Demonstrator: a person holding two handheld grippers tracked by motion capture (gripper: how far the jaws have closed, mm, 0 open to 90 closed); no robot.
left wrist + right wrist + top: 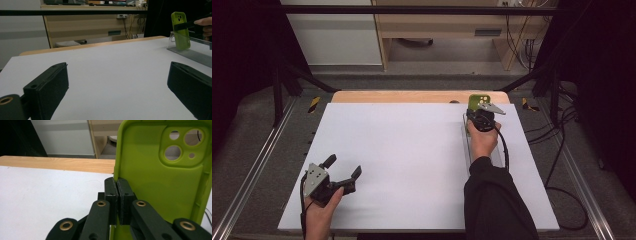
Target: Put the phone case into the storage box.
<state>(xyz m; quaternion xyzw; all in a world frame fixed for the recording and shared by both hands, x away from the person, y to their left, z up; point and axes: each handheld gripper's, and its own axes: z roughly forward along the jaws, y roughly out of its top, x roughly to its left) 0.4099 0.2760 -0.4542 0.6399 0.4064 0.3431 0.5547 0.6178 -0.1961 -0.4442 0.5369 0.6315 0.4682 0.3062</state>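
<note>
Flanking phone case (160, 182): clear stand (190, 53)

Phone case top and right side: the green phone case (160, 182) is cut off by the top edge of the right gripper view.
Phone case lower end: hidden behind the right gripper (117, 192), whose jaws pinch its left rim.
Phone case, high view: mostly covered by the right gripper (480, 111) near the table's far right corner.
Clear stand: the transparent stand (192, 52) runs off the right edge of the left gripper view.
Left gripper pads: the left gripper (117, 82) is cropped at the bottom edge.
</note>
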